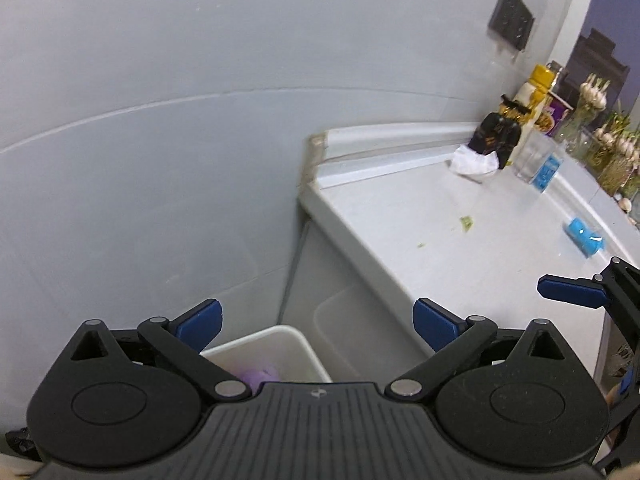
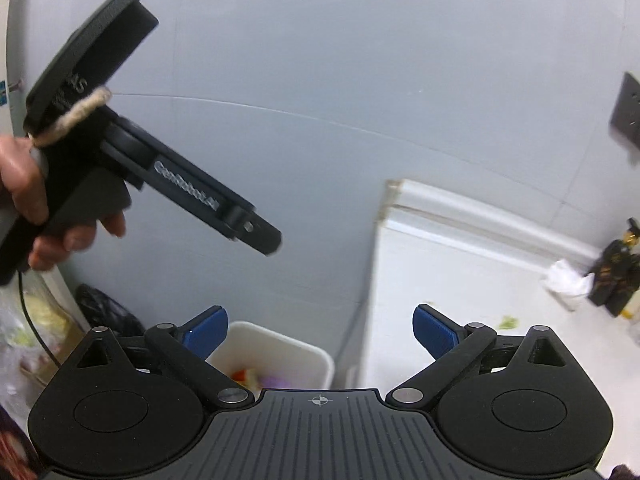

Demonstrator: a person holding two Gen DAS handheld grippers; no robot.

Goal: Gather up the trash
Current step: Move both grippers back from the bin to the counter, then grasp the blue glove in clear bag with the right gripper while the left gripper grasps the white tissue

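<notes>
A pale grey wall (image 1: 160,80) fills most of both views, crossed by a thin curved seam. A dark socket plate (image 1: 511,17) is fixed to the wall at upper right. Below it runs a white surface (image 1: 460,248) with a raised back ledge (image 1: 380,148) against the wall. Lighting is soft and even.

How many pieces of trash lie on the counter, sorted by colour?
White crumpled tissue: 1
Blue wrapper: 1
Green scraps: 2
Total: 4
</notes>
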